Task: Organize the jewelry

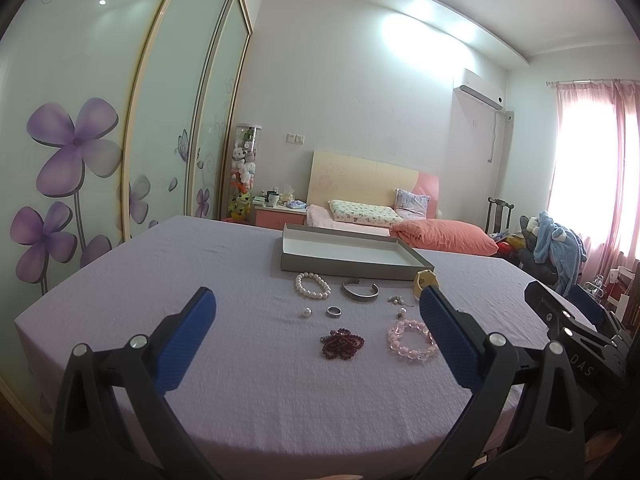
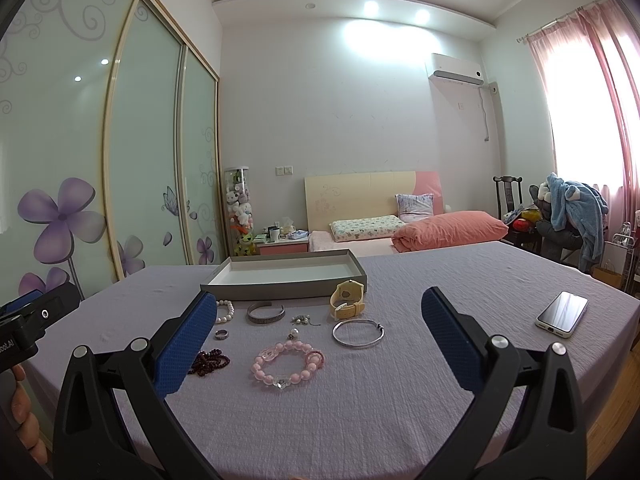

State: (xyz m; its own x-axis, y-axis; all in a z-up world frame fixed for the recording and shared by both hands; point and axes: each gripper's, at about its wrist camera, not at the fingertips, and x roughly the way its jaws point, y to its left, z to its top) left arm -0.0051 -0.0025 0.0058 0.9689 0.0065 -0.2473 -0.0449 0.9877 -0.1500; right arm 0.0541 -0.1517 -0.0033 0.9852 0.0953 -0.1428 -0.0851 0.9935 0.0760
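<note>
Bedroom table [image 2: 440,420]: jewelry mid, tray [image 2: 280,292] behind; near edge free. L/R grippers' fingers [image 1: 192,340] [image 2: 452,340] spread wide.

Both wrist fisheyes sit low over the near edge of the table [image 1: 120,280], side by side, facing the bed [image 2: 360,240] at the far wall, left view set further left, both sharing the tray [image 1: 344,264] and the pink bracelet [image 2: 286,366].
</note>
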